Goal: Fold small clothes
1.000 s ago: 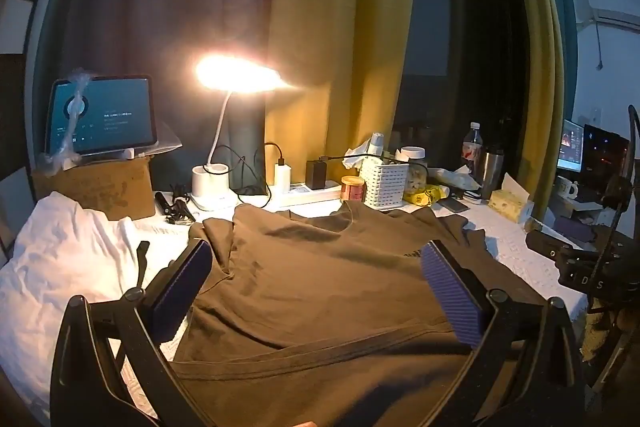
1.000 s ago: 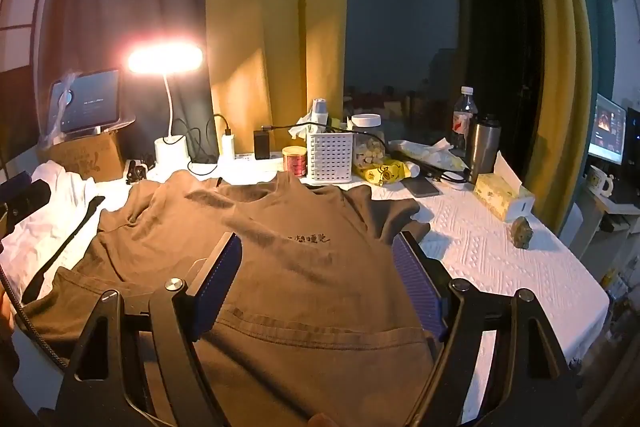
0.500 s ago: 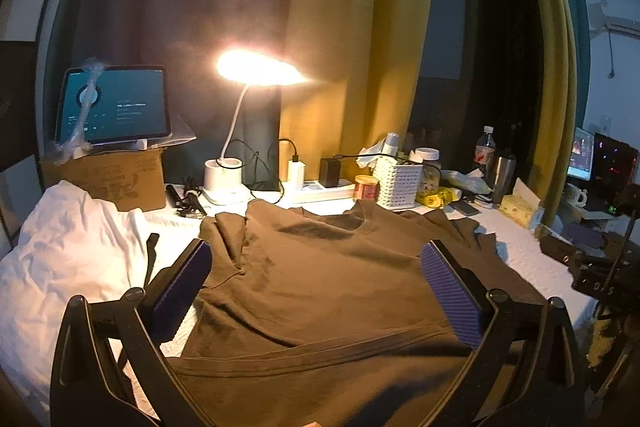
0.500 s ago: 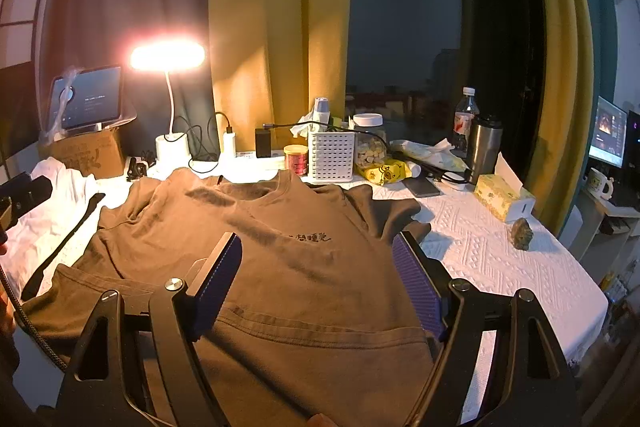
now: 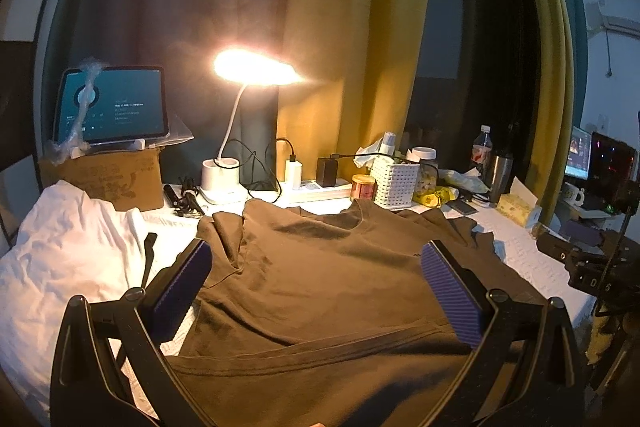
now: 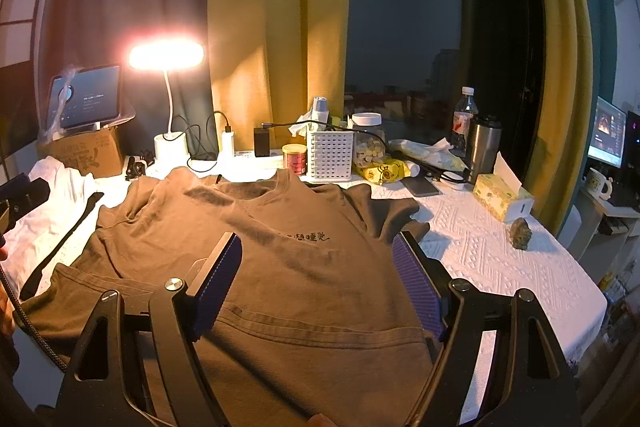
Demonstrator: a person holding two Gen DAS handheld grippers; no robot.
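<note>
- While the brown T-shirt (image 6: 304, 267) lay spread front-up on the counter (image 6: 500, 259), collar toward twelve o'clock and hem toward six, no fold had yet been made in it.
- The left tongs (image 5: 316, 291) were held spread wide above the shirt's lower half, with nothing pinched between the ribbed pads (image 5: 450, 297).
- The right tongs (image 6: 318, 279) were likewise held spread, poised over the chest below the small printed text (image 6: 306, 237); whether cloth was touched underneath could not be told.
- The shirt was judged light, soft and limp: it would sag and drag when lifted, and a single layer could slide over the textured white cover.
- The stitched hem (image 5: 320, 355) and the sleeve seams were judged the firmest places to be pinched, since the doubled cloth there would slip less between the pads.
- A sleeve (image 6: 388, 211) at two o'clock in the right view lay bunched, so a pinch at its outer edge was thought best for drawing it inward.
- A white cloth (image 5: 68, 247) at nine o'clock lay just beside the shirt and could be snagged by a wide sweep.
- The lit lamp (image 5: 224, 183), white basket (image 6: 330, 157) and other clutter at twelve o'clock stood near the collar, leaving little room there.
</note>
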